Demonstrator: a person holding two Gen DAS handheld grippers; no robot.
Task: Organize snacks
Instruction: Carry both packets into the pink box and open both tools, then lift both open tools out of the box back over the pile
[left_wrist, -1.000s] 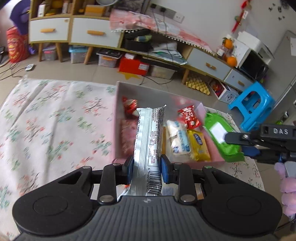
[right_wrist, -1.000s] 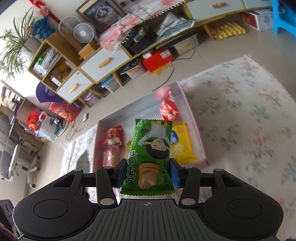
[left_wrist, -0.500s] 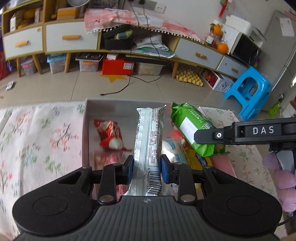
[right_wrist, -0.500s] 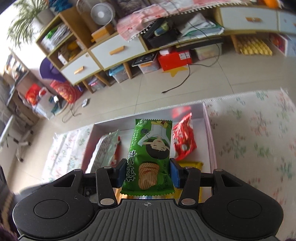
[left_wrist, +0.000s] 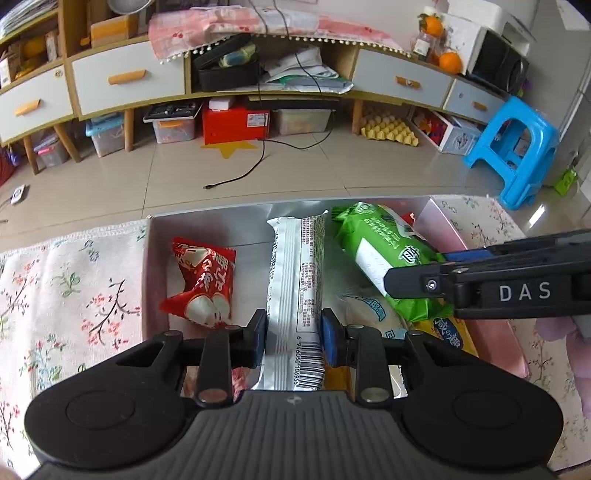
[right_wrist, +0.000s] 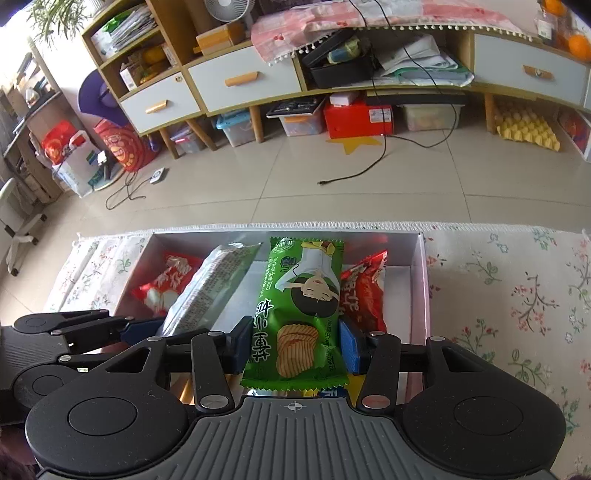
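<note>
My left gripper (left_wrist: 293, 341) is shut on a long silver snack packet (left_wrist: 295, 288) and holds it over the pink box (left_wrist: 476, 254). My right gripper (right_wrist: 293, 345) is shut on a green chip packet (right_wrist: 301, 306) and holds it over the same box (right_wrist: 419, 295), right of the silver packet (right_wrist: 210, 291). The green packet (left_wrist: 384, 258) and right gripper (left_wrist: 413, 286) show in the left wrist view. A red packet (left_wrist: 201, 282) lies in the box at the left, another red packet (right_wrist: 364, 295) at the right. White and yellow packets (left_wrist: 448, 334) lie under the grippers.
The box sits on a floral cloth (left_wrist: 55, 295) at the table's far edge. Beyond is tiled floor, a long low cabinet (left_wrist: 129, 77) with drawers, storage bins beneath it, and a blue stool (left_wrist: 517, 147) at the right.
Both grippers have moved forward over the box with their packets, coming close side by side. The views have swung to face the far cabinet squarely.
</note>
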